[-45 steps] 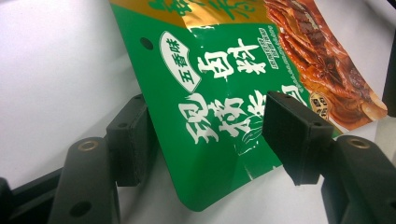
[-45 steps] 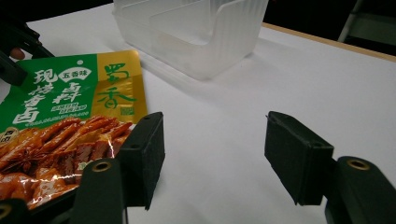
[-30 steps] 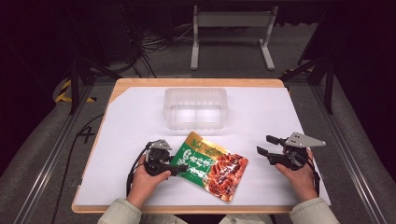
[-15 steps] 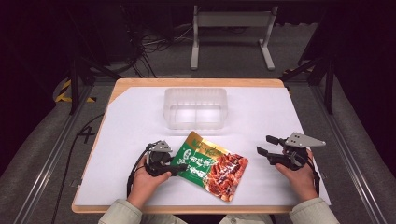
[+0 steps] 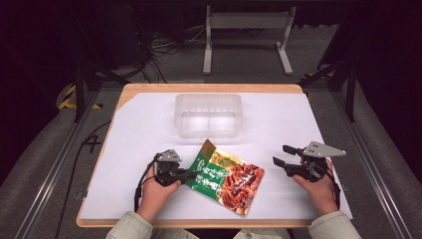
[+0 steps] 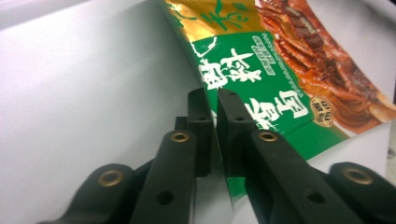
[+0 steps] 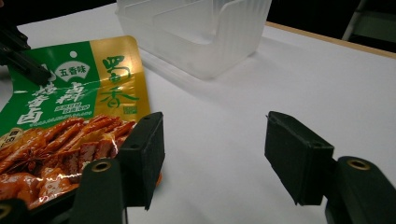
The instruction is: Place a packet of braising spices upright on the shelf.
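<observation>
White paper covers the wooden table [image 5: 209, 88], which stands in a dark room with cables and a metal stand on the floor behind it. A green, gold and red snack pouch [image 5: 226, 177], printed with Chinese characters and a picture of braised strips, is laid flat on the paper near the front edge, between the two hands. Its left edge is clamped by the left gripper [image 5: 191, 175]; in the left gripper view the two black jaws are seen pressed together on the green margin of the pouch [image 6: 280, 79], with only a thin slit between them. The right gripper [image 5: 281, 155] is held just to the right of the pouch, apart from it, with its jaws spread wide and nothing between them; in the right gripper view the pouch [image 7: 70, 116] is seen beyond the left-hand jaw. A clear plastic container [image 5: 209, 115], empty and divided into compartments, is placed just behind the pouch, toward the middle of the table.

The step in hand is judged to be the securing of the pouch for lifting. The next move is expected to require that the pouch be raised by its clamped edge and carried back over the container rim, with the grip kept firm so that the slick film is not allowed to slip.
</observation>
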The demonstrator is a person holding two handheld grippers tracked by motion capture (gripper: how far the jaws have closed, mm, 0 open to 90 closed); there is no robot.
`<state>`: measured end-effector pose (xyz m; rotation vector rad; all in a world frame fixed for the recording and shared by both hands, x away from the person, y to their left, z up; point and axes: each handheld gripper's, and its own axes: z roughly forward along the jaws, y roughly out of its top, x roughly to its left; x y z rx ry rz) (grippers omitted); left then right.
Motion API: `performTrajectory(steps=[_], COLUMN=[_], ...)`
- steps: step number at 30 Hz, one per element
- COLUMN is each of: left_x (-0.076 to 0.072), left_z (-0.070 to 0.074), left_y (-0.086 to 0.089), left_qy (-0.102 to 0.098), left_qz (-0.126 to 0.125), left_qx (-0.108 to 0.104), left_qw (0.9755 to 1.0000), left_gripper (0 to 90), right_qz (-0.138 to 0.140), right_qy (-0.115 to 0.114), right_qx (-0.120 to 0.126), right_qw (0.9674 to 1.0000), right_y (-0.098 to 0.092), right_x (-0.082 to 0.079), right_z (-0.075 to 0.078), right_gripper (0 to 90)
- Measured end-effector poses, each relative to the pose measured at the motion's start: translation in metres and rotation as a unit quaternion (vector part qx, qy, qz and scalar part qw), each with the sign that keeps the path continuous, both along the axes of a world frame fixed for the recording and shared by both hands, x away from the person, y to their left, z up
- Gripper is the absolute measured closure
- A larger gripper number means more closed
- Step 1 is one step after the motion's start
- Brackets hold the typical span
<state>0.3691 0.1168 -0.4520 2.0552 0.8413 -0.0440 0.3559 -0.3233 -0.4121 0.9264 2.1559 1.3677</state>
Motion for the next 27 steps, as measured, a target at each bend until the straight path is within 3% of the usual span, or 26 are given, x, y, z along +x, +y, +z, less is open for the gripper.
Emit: performTrajectory(steps=[6, 7, 8, 9, 11, 13, 16, 27], left_x=[-0.001, -0.002, -0.002, -0.002, -0.003, -0.005, -0.008, -0.020], left_z=[0.007, 0.012, 0.012, 0.015, 0.020, 0.024, 0.029, 0.070], left_y=[0.002, 0.004, 0.004, 0.006, 0.010, 0.012, 0.012, 0.010], left_qy=[0.011, 0.015, 0.015, 0.018, 0.035, 0.040, 0.033, -0.034], left_qz=[0.006, 0.009, 0.009, 0.009, 0.009, 0.008, 0.003, -0.013], left_qx=[-0.027, -0.050, -0.050, -0.062, -0.102, -0.120, -0.123, -0.125], left_qw=[0.9996, 0.9986, 0.9986, 0.9979, 0.9941, 0.9919, 0.9919, 0.9914], left_gripper=[89.8, 89.8, 89.8, 89.8, 89.8, 89.9, 89.9, 89.9], right_qz=[-0.001, -0.002, -0.002, -0.002, -0.002, -0.002, -0.003, -0.006], right_qy=[0.000, 0.000, 0.000, 0.000, -0.001, -0.002, -0.003, -0.003], right_qx=[0.002, 0.001, 0.001, 0.001, 0.002, 0.002, 0.003, 0.006], right_qw=[1.0000, 1.0000, 1.0000, 1.0000, 1.0000, 1.0000, 1.0000, 1.0000], right_y=[-0.001, -0.001, -0.001, -0.001, -0.001, -0.002, -0.002, -0.003], right_x=[0.000, 0.000, 0.000, 0.000, -0.001, -0.001, -0.001, -0.002], right_z=[0.000, 0.000, 0.000, 0.001, 0.001, 0.001, 0.002, 0.002], right_gripper=[38.1, 38.1, 38.1, 38.2, 38.2, 38.2, 38.1, 38.2])
